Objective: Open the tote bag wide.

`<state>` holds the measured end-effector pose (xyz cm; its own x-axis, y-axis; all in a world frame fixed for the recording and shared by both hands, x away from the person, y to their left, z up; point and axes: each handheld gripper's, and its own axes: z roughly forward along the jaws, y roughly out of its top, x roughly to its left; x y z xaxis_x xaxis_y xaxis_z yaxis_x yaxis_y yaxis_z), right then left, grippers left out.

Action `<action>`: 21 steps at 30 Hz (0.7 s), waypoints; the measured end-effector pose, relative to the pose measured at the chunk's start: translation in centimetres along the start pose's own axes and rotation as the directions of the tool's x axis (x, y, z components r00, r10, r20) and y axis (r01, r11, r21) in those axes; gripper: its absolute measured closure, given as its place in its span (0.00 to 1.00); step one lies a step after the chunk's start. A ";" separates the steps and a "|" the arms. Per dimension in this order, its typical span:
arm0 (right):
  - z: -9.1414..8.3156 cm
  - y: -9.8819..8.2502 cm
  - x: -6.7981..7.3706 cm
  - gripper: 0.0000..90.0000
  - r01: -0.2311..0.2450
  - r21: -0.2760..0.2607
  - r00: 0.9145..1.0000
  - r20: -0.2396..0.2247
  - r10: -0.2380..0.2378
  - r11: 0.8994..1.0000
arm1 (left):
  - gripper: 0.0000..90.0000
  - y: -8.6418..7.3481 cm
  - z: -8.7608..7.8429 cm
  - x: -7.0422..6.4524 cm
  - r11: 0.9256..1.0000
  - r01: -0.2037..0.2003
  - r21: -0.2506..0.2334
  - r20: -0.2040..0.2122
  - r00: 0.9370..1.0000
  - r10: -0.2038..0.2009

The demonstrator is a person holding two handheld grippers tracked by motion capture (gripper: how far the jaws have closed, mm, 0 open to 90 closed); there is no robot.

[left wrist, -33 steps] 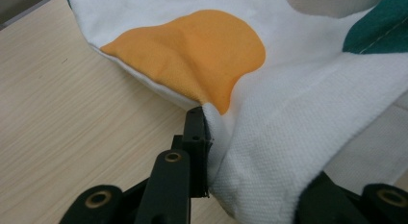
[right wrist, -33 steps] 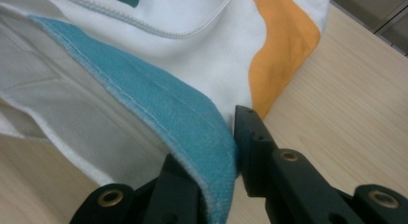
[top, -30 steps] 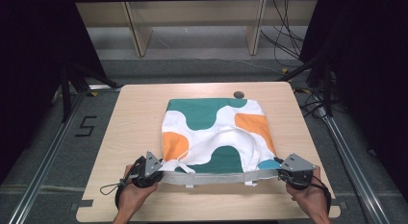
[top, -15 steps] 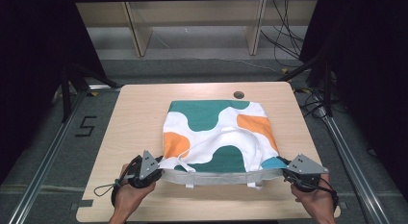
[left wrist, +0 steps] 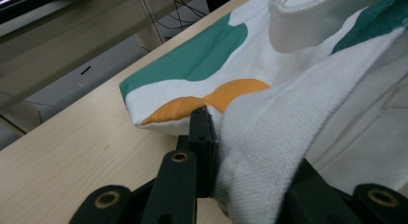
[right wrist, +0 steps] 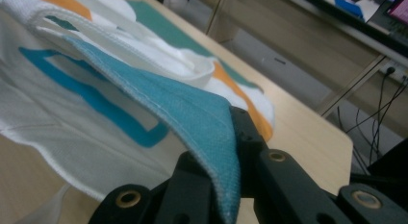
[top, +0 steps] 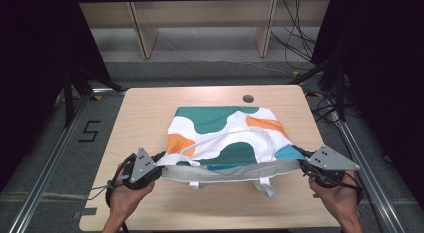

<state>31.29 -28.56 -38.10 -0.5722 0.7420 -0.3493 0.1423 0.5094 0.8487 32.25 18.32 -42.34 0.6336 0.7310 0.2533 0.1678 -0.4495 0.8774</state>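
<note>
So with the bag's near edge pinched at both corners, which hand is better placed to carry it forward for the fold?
Neither clearly. The left tool and right tool each clamp a near corner of the bag, about level, so both should move together.

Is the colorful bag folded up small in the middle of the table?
No, the bag lies spread out flat, and its near edge is stretched between the left claw and the right claw.
</note>
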 end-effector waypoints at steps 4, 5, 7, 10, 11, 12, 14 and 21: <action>-0.1 1.9 -1.0 0.97 0.052 -0.004 0.999 -0.004 -0.052 0.999 | 0.87 1.3 -0.8 0.6 0.999 -0.003 -0.050 -0.023 1.000 0.002; -0.2 2.4 -1.3 0.97 0.059 -0.005 0.998 -0.008 -0.059 0.998 | 0.87 2.1 -1.5 0.9 0.995 -0.035 -0.098 -0.051 0.998 0.030; -0.5 3.6 -1.9 0.98 0.073 -0.020 0.997 -0.008 -0.073 0.997 | 0.88 2.4 -1.7 1.1 0.994 -0.028 -0.108 -0.057 0.998 0.022; -0.8 4.5 -2.2 0.98 0.061 -0.043 0.998 -0.024 -0.062 0.997 | 0.88 3.3 -2.2 1.7 0.991 -0.004 -0.132 -0.059 0.998 -0.004; -1.0 5.2 -2.5 0.98 0.063 -0.052 0.998 -0.021 -0.064 0.997 | 0.88 4.0 -2.5 2.1 0.988 0.005 -0.157 -0.056 0.998 -0.014; -1.0 5.2 -2.5 0.98 0.063 -0.052 0.998 -0.021 -0.064 0.997 | 0.89 4.0 -2.5 2.1 0.988 0.005 -0.157 -0.056 0.998 -0.014; -1.4 6.0 -2.8 0.98 0.060 -0.064 0.998 -0.016 -0.061 0.996 | 0.89 4.6 -2.8 2.3 0.985 0.016 -0.171 -0.051 0.998 -0.025; -2.1 8.3 -3.9 0.98 0.063 -0.093 0.998 -0.017 -0.065 0.994 | 0.89 7.1 -3.4 3.9 0.985 0.029 -0.169 -0.048 0.998 -0.037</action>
<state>32.99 -28.15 -28.87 -0.5940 0.6999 -0.3966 0.0307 0.5123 0.8582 33.33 19.70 -33.79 0.5901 0.7709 0.2397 0.0554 -0.3349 0.9406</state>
